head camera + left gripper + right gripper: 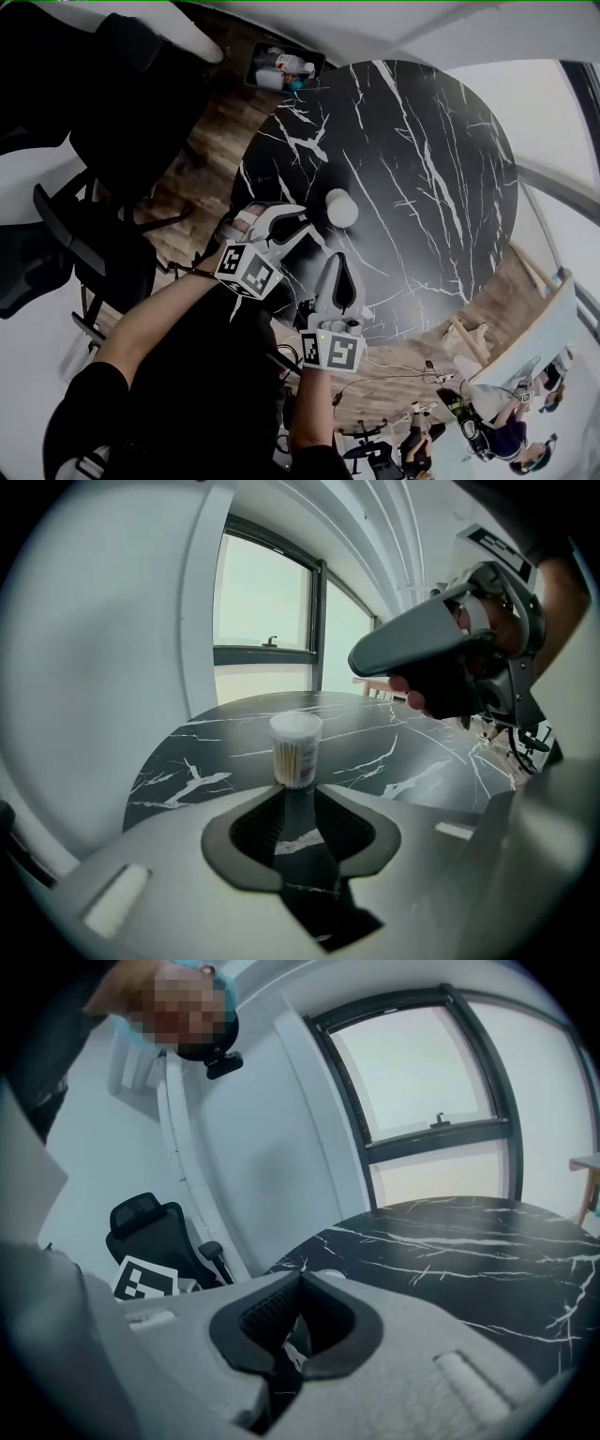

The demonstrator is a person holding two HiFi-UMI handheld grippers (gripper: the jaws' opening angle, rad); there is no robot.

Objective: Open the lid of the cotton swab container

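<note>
The cotton swab container [342, 208] stands upright on the round black marble table [441, 169], a clear tub with a white lid on. In the left gripper view the container [295, 750] sits just past the tips of my left gripper [292, 794]. Its jaws stand a little apart with only the table between them. In the head view the left gripper [302, 223] points at the tub from the near left. My right gripper [339, 264] hovers nearer the table's front edge, jaws shut and empty. In its own view the right gripper [300, 1281] has its tips touching.
A dark tray of bottles [281, 67] lies beyond the table's far edge. Black office chairs [84, 253] stand on the wooden floor to the left. The right gripper [431, 644], held by a hand, hangs high at the right in the left gripper view.
</note>
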